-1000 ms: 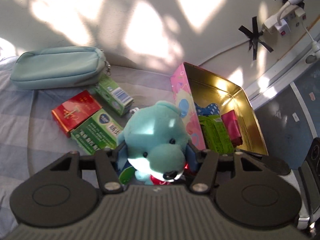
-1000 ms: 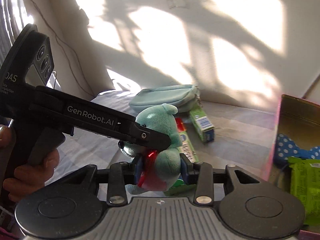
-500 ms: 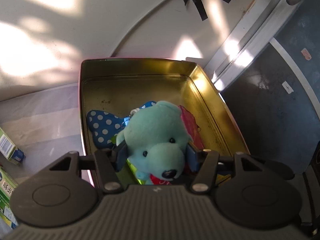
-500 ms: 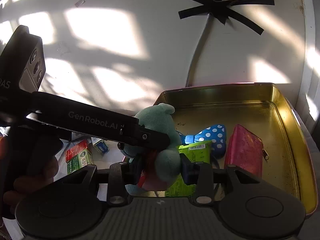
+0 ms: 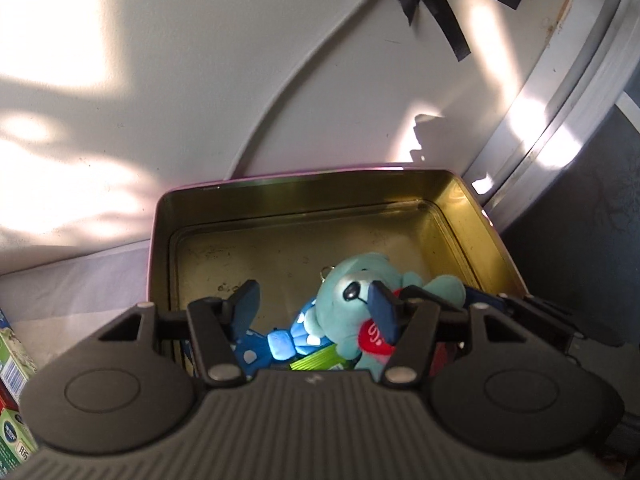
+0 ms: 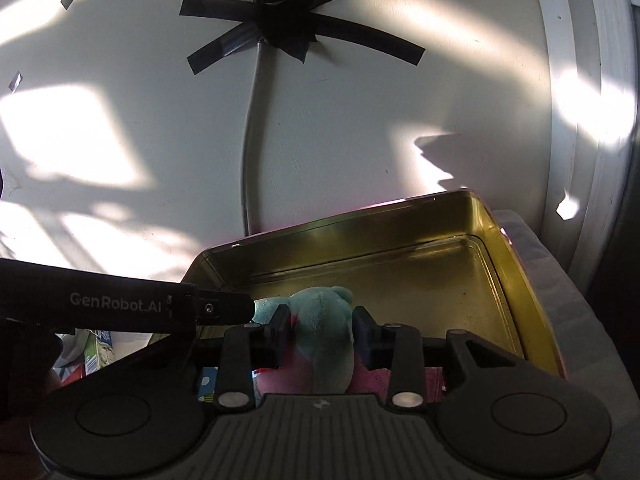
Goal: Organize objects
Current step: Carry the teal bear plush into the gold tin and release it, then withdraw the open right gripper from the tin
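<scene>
A teal plush bear (image 5: pixel 352 292) with a red heart lies tilted inside the gold-lined tin (image 5: pixel 304 178), on top of a blue dotted bow (image 5: pixel 256 348) and a green packet (image 5: pixel 320 360). My left gripper (image 5: pixel 316 308) is open. Its right finger crosses the bear's face and its left finger stands apart from the bear. In the right wrist view my right gripper (image 6: pixel 320 332) has the bear (image 6: pixel 320 316) between its pads, pressing its sides, and the jaws are closing. The left gripper's black arm (image 6: pixel 120 308) reaches in from the left over the tin (image 6: pixel 340 224).
The tin stands against a white wall with a grey cable (image 6: pixel 250 152) fixed by black tape (image 6: pixel 288 36). Green boxes (image 5: pixel 12 352) lie on the cloth left of the tin. A pale frame and dark floor (image 5: pixel 580 240) are to the right.
Both grippers carried the bear from over the cloth to the tin and lowered it in. The bear has slipped rightwards out of the left jaws and tipped over. The right jaws still clamp it.
</scene>
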A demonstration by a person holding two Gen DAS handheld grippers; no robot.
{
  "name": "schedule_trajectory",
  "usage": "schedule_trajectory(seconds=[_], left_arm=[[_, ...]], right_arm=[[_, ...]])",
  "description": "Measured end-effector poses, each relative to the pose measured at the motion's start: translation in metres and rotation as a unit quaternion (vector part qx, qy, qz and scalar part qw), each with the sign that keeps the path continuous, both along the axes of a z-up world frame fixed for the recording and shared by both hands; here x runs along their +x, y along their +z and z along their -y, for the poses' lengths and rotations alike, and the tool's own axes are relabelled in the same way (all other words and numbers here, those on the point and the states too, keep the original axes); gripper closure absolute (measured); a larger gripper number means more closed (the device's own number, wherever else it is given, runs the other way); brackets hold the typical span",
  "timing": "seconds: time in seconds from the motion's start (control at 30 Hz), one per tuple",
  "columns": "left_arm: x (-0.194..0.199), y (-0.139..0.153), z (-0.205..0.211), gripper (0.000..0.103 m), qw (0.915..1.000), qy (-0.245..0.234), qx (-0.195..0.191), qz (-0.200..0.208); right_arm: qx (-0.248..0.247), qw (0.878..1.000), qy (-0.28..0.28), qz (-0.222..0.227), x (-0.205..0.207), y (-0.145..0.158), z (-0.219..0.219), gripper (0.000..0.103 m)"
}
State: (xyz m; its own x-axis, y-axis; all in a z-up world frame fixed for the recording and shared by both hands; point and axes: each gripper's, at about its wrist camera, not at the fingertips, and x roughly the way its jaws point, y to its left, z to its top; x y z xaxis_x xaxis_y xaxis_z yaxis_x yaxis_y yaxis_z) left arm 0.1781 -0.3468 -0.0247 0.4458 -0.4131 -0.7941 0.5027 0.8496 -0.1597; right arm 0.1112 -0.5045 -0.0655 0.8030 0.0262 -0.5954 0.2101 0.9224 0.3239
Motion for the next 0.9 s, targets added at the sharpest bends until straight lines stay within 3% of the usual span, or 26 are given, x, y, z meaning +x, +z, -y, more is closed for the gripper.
schedule_trajectory(seconds=[0.3, 0.4, 0.57, 0.7, 0.9], left_arm=[[0.000, 0.011, -0.016, 0.041, 0.9990, 0.033, 0.024, 0.020], [-0.005, 0.013, -0.024, 0.041, 0.9984, 0.040, 0.031, 0.025], [-0.012, 0.013, -0.037, 0.041, 0.9973, 0.054, 0.041, 0.028], [-0.016, 0.011, -0.048, 0.041, 0.9964, 0.066, 0.048, 0.025], [-0.026, 0.012, -0.067, 0.041, 0.9948, 0.080, 0.056, 0.028]], right_arm=[[0.009, 0.999, -0.023, 0.028, -0.029, 0.017, -0.007, 0.068], [0.017, 0.999, -0.002, 0.034, -0.049, 0.025, -0.017, 0.068], [0.029, 0.998, 0.061, 0.005, -0.059, 0.020, -0.044, 0.068], [0.025, 0.995, 0.081, -0.045, -0.041, 0.004, -0.055, 0.068], [-0.006, 0.997, 0.048, -0.061, -0.002, -0.019, -0.038, 0.068]])
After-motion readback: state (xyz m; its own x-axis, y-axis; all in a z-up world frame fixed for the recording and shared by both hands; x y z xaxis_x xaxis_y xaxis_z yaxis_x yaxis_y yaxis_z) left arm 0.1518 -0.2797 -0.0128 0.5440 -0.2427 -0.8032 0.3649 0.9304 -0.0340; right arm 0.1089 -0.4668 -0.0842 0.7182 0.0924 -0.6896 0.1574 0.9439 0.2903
